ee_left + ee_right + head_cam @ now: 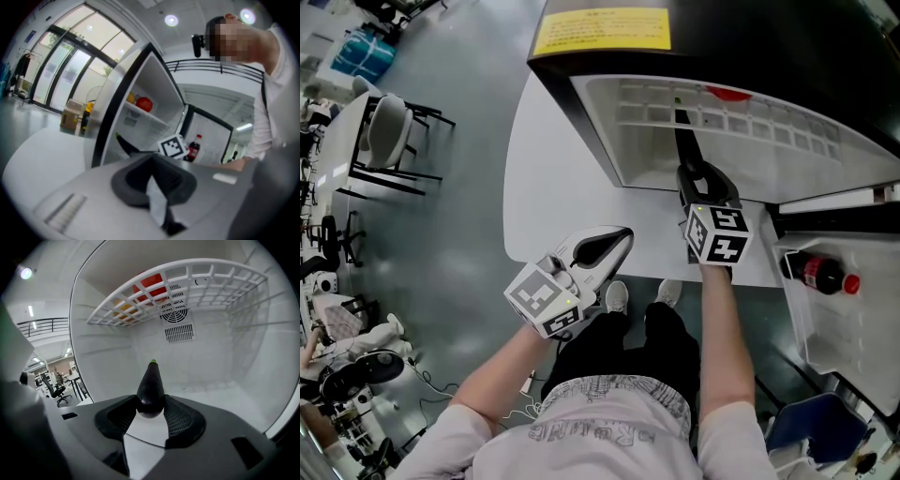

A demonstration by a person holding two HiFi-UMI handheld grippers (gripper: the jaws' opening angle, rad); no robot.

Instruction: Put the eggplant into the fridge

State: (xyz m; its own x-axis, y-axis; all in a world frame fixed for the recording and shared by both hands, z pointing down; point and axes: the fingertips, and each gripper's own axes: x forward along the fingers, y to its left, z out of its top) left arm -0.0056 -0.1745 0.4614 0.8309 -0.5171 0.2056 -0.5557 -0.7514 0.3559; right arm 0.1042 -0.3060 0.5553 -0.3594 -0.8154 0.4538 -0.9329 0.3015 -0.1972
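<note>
The dark purple eggplant (151, 386) with a green tip is clamped between the pads of my right gripper (151, 405), tip pointing into the fridge. In the head view the eggplant (685, 141) and right gripper (705, 180) reach into the open white fridge compartment (633, 141), under its wire shelf (187, 282) and above its floor (225, 394). My left gripper (614, 246) hangs shut and empty in front of the fridge, to the left. From the left gripper (152, 161) view, the eggplant (124, 144) shows inside the fridge.
A red item (150, 287) and a yellow one (131, 98) lie on the wire shelf. A cola bottle (820, 274) stands in the open door's rack (811, 328) at the right. The fridge sits on a white table (548, 178). Chairs (389, 131) stand far left.
</note>
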